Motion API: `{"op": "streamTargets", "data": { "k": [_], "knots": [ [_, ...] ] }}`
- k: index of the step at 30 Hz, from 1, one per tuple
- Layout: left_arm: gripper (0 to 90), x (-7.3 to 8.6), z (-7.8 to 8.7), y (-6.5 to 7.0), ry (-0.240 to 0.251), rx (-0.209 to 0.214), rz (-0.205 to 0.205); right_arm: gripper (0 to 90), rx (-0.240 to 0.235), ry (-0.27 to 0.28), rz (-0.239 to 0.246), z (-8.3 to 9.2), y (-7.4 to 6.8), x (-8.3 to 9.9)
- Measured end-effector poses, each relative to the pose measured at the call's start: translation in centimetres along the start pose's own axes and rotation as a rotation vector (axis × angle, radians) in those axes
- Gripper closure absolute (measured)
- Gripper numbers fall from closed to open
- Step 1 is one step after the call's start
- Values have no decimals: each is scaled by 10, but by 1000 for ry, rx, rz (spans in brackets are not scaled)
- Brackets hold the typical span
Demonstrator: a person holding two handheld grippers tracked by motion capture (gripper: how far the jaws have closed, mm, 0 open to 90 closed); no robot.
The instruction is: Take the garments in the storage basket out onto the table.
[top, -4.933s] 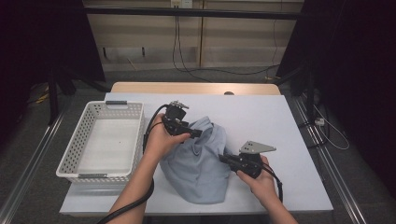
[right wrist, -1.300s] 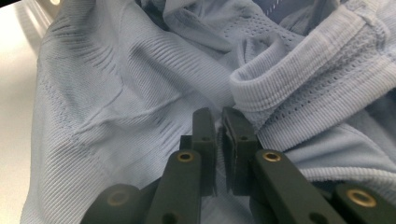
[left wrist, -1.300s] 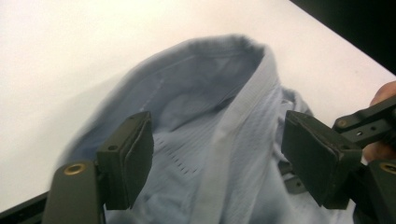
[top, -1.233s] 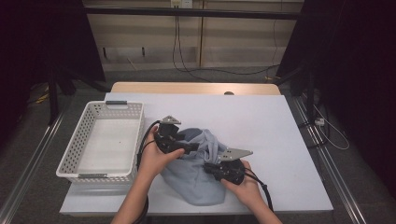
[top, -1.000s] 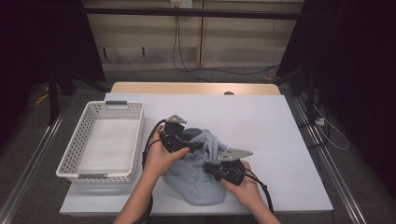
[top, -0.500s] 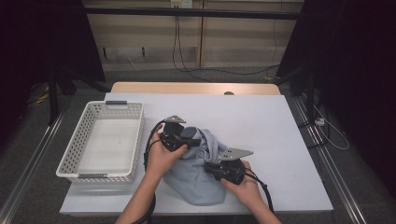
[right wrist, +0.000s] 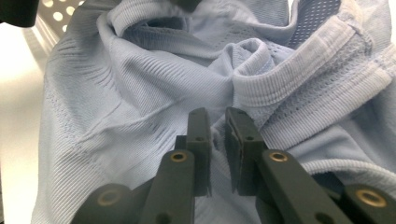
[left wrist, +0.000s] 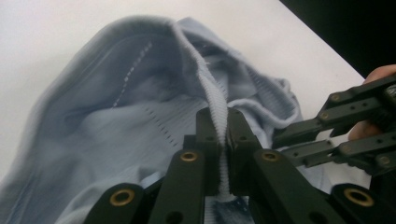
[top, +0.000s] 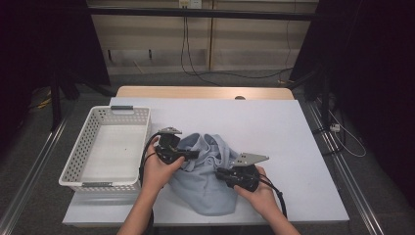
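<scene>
Left gripper (left wrist: 218, 135): jaws clamped on a ribbed hem of the light-blue garment (top: 208, 171); the hem runs up between the pads and away from the tips. Jaws came together within the last second.

Right gripper (right wrist: 217, 126): jaws nearly together, a narrow gap between them, with a pinch of the garment's fabric in that gap. They have eased open slightly in the last half second; pads look to be on the cloth at the tips, though the grip is thin. A ribbed band (right wrist: 308, 79) lies just right of and beyond the right jaw, folded over mesh fabric.

In the high view, left gripper (top: 192, 154) sits at the garment's left upper edge and right gripper (top: 221, 172) at its right side, pointing in toward the left one. Garment is bunched in a heap between the two tools, resting on the white table (top: 274, 122). From the left gripper view, the right gripper (left wrist: 299, 140) shows just to the right of the left jaws, tips close to the same fold.

White perforated basket (top: 88, 147) stands behind the left hand (top: 159, 171), just off the garment, not touching it. Right hand (top: 259, 191) wraps the right tool's body.
</scene>
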State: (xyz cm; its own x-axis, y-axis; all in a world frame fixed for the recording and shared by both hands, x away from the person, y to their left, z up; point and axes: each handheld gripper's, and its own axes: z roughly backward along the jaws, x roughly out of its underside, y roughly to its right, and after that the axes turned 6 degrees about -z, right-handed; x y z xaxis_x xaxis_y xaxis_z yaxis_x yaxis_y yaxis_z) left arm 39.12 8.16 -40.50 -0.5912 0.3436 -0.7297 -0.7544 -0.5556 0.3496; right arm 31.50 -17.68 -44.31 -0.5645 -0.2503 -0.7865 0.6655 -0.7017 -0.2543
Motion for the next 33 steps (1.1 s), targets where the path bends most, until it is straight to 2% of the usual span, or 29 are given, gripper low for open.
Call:
{"op": "streamTargets", "data": {
  "k": [5,10,12,15,16,21,22,33],
  "knots": [
    [865,6,3,-5,-6,-9,22,766,-11,-15,5,1,1,-2],
    [866,7,6,-5,-5,-9,22,733,-13,-16,11,4,1,-6],
    [866,7,6,-5,-6,-9,20,673,-8,-8,8,8,2,-10],
    [866,7,6,-5,-8,-12,22,655,-7,1,4,11,3,-13],
    [866,7,5,-5,-8,-11,21,618,2,7,6,14,4,-15],
    [867,7,6,-5,-11,-7,19,565,18,24,-5,19,8,-19],
    [867,7,6,-5,-12,-6,19,517,31,30,-14,21,11,-21],
    [868,6,5,-5,-17,-3,16,356,70,49,-47,29,25,-26]
  ]
}}
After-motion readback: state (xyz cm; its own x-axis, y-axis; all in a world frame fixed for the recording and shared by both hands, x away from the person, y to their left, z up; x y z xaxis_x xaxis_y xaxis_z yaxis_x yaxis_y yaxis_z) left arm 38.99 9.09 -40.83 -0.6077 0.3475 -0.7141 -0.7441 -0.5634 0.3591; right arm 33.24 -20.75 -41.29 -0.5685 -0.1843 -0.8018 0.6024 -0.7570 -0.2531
